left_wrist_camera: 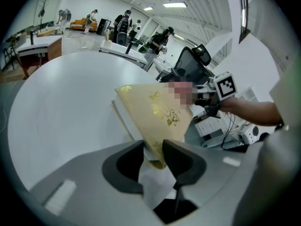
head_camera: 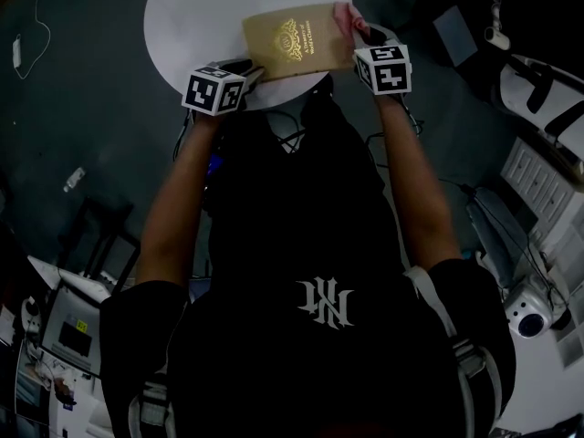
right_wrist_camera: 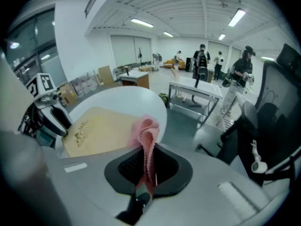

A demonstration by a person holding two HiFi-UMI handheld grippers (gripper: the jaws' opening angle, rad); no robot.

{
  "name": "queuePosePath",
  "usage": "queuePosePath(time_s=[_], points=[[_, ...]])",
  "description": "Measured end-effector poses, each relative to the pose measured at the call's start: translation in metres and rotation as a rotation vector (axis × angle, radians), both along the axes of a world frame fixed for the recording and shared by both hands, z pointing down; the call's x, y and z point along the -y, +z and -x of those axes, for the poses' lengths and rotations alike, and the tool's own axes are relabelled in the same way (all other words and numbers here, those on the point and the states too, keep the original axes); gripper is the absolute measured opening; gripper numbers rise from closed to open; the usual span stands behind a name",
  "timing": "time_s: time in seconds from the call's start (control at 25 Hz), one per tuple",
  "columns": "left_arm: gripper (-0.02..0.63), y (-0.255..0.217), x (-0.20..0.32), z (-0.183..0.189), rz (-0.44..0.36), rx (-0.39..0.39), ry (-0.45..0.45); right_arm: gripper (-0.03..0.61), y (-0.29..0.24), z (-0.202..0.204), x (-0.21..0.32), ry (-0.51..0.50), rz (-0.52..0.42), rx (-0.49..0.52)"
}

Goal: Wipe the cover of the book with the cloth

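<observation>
Looking down in the head view, I see the book [head_camera: 297, 39] on the round table [head_camera: 182, 16], its long axis running between my left gripper [head_camera: 248, 69] and my right gripper [head_camera: 360, 36]. In the left gripper view the jaws are clamped on the book's near corner. In the right gripper view the jaws pinch the pink cloth [right_wrist_camera: 148, 135]; the cover lies just left of it, so I judge the wipe must go leftward.

In the head view we find the table [head_camera: 182, 16] at upper centre, with the book [head_camera: 297, 42] on its lower right part, overhanging the edge. The left gripper [left_wrist_camera: 154, 155] sits at the book's lower left corner and the right gripper [right_wrist_camera: 149, 163] at its right edge. The cloth [head_camera: 345, 16] is by the upper right corner.
</observation>
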State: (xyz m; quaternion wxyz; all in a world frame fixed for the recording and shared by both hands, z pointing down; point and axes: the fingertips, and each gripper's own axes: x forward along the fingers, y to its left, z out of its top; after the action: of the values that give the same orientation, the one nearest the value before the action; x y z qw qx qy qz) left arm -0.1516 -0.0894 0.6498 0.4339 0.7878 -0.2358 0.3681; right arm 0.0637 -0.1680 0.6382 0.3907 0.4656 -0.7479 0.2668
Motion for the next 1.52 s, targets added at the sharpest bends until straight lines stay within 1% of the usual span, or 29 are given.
queuePosePath(time_s=[0.08, 0.12, 0.2, 0.24, 0.32, 0.36, 0.4, 0.48, 0.52, 0.56, 0.64, 0.72, 0.8, 0.92, 1.0, 1.08, 1.2, 1.36, 1.52], points=[[0.130, 0.001, 0.000, 0.000, 0.001, 0.000, -0.003, 0.011, 0.010, -0.029, -0.006, 0.089, 0.049, -0.027], [0.130, 0.001, -0.001, 0.000, 0.002, -0.001, -0.005, 0.011, 0.008, -0.040, -0.007, 0.132, 0.050, -0.007], [0.130, 0.003, 0.000, 0.000, 0.002, -0.006, -0.003, 0.011, -0.015, -0.041, -0.007, 0.174, -0.004, 0.079], [0.131, 0.003, 0.000, 0.000, 0.001, -0.009, 0.000, 0.011, -0.031, -0.030, -0.005, 0.165, -0.039, 0.132], [0.132, 0.003, 0.001, 0.000, 0.001, -0.011, 0.001, 0.011, -0.061, 0.012, -0.005, 0.097, -0.089, 0.249], [0.132, 0.003, 0.001, 0.001, 0.001, -0.010, 0.000, 0.011, -0.073, 0.039, -0.007, 0.052, -0.096, 0.315], [0.132, 0.003, 0.000, 0.001, 0.002, -0.009, -0.002, 0.011, -0.081, 0.067, -0.011, 0.009, -0.088, 0.385], [0.131, 0.002, -0.001, 0.000, 0.004, -0.011, -0.005, 0.011, -0.089, 0.120, -0.022, -0.064, -0.043, 0.518], [0.131, 0.003, -0.001, 0.000, 0.004, -0.013, -0.006, 0.011, -0.088, 0.144, -0.027, -0.100, -0.019, 0.558], [0.130, 0.003, -0.001, 0.000, 0.005, -0.015, -0.007, 0.011, -0.084, 0.165, -0.031, -0.137, -0.001, 0.572], [0.130, 0.003, -0.001, 0.000, 0.003, -0.016, -0.010, 0.011, -0.069, 0.197, -0.036, -0.198, 0.029, 0.553], [0.130, 0.002, -0.001, 0.001, -0.002, -0.017, -0.018, 0.011, -0.050, 0.215, -0.039, -0.245, 0.051, 0.496], [0.130, 0.003, 0.000, 0.000, -0.009, -0.017, -0.030, 0.011, -0.030, 0.220, -0.040, -0.287, 0.059, 0.404], [0.127, 0.004, 0.000, 0.000, -0.017, -0.018, -0.044, 0.011, -0.009, 0.219, -0.040, -0.342, 0.049, 0.264], [0.129, 0.004, 0.000, 0.003, -0.019, -0.019, -0.049, 0.011, -0.004, 0.221, -0.042, -0.389, 0.031, 0.193], [0.129, 0.004, 0.000, 0.005, -0.019, -0.020, -0.049, 0.011, -0.004, 0.224, -0.042, -0.435, 0.009, 0.145], [0.130, 0.004, 0.000, 0.004, -0.017, -0.019, -0.043, 0.011, -0.003, 0.221, -0.044, -0.468, -0.007, 0.119], [0.130, 0.003, 0.000, 0.003, -0.012, -0.017, -0.037, 0.011, -0.004, 0.209, -0.044, -0.459, -0.009, 0.127], [0.130, 0.003, 0.000, 0.003, -0.009, -0.013, -0.031, 0.011, -0.005, 0.193, -0.045, -0.447, -0.017, 0.113]])
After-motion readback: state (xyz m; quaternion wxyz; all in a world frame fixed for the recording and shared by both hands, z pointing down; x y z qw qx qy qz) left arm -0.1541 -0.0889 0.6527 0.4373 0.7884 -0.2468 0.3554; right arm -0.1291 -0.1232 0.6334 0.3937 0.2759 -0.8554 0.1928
